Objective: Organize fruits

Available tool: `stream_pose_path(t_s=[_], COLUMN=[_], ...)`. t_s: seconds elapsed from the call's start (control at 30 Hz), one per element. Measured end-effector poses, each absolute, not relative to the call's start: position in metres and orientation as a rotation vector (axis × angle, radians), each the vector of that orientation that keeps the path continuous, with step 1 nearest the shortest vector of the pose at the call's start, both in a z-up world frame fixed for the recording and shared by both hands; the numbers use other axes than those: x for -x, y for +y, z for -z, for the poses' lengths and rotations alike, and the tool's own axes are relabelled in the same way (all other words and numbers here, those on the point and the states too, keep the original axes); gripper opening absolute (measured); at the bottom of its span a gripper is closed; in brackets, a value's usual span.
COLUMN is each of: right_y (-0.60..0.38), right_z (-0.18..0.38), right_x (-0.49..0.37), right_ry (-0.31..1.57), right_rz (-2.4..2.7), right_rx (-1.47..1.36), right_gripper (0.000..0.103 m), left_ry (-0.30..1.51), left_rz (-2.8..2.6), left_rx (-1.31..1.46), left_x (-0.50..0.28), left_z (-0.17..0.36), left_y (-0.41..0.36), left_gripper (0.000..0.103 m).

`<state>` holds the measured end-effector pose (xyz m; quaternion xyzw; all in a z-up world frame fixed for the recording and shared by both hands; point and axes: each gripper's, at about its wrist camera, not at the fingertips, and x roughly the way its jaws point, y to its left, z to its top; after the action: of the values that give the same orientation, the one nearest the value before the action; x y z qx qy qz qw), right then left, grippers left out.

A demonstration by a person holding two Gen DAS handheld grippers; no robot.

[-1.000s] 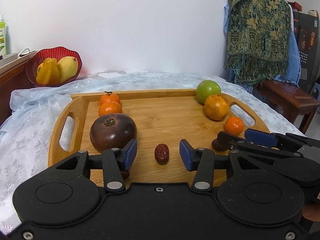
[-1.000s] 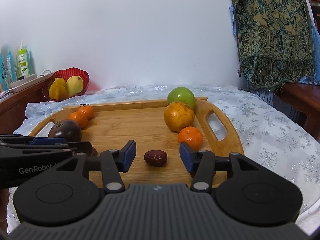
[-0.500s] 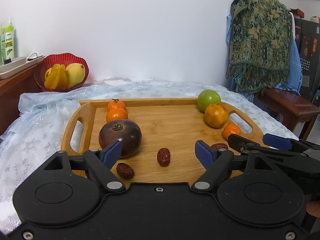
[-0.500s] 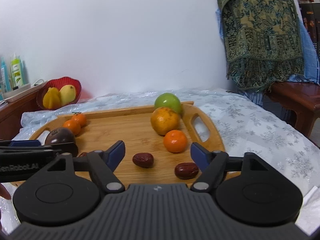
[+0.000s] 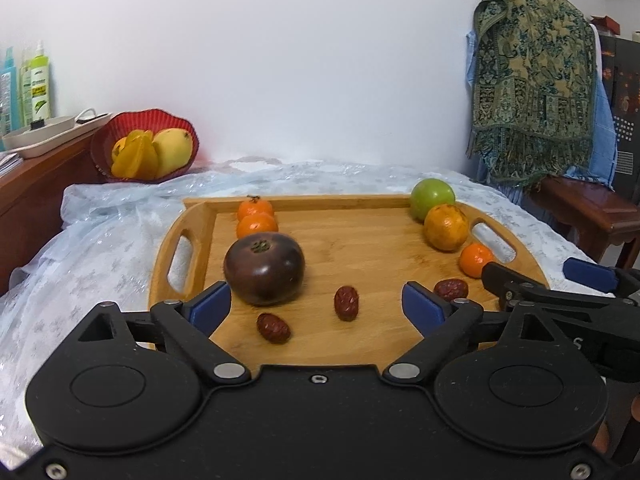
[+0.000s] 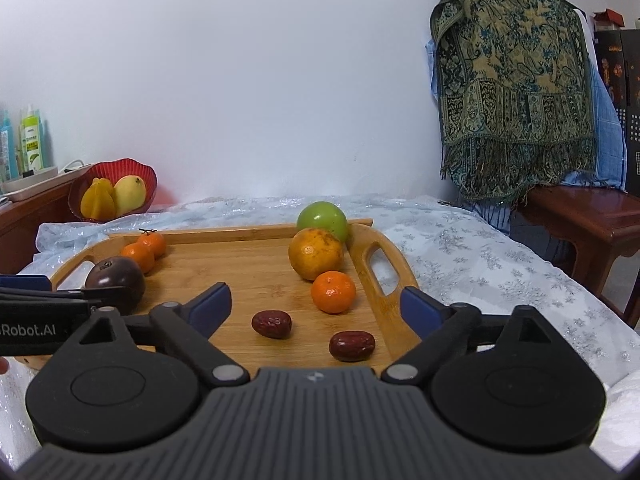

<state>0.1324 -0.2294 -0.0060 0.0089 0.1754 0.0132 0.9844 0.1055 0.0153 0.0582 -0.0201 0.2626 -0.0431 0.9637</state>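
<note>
Wooden tray (image 5: 200, 216) holds fruits; both hand-held grippers' jaws are opening, gripping nothing.

Both wrist views: soft, even indoor light with no single visible source. The white wall (image 5: 300, 80) reads bright, slightly washed out. Fruit throws faint, short shadows on the wooden tray (image 6: 248, 272). Fisheye distortion bends the tray rim and darkens the corners. Focus is fair; fine detail looks slightly soft throughout.
</note>
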Motion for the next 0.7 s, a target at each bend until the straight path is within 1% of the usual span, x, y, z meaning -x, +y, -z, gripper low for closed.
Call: stream_pose_path(t_s=[0.1,0.2,0.23,0.27,0.3,0.47,0.7], right_y=[-0.228,-0.225,-0.224,-0.224,-0.223,-0.223,-0.221], right_z=[0.007,0.008,0.009,0.010,0.011,0.015,0.023], right_x=[-0.130,-0.127,-0.125,-0.124,-0.122,-0.115,-0.109], right_ry=[0.354,0.349,0.348,0.347,0.346,0.351,0.380], right_rz=[-0.034,-0.032,-0.031,-0.029,-0.026,-0.024,-0.033], right_rx=[-0.013,0.010,0.019,0.026,0.030,0.029,0.032], right_gripper=[0.103,0.103,0.103,0.103,0.103,0.103,0.103], left_ry=[0.539,0.542,0.543,0.544,0.543,0.526,0.556], left_rz=[0.074,0.062,0.057,0.051,0.044,0.009,-0.003], left_rx=[0.049,0.067,0.071,0.074,0.075,0.030,0.033], left_x=[-0.101,-0.096,-0.094,-0.092,-0.090,-0.075,-0.063], left_z=[-0.056,-0.054,-0.053,-0.052,-0.051,-0.046,-0.037], left_y=[0.019,0.025,0.027,0.029,0.030,0.031,0.035], left_gripper=[0.092,0.093,0.094,0.099,0.102,0.102,0.102])
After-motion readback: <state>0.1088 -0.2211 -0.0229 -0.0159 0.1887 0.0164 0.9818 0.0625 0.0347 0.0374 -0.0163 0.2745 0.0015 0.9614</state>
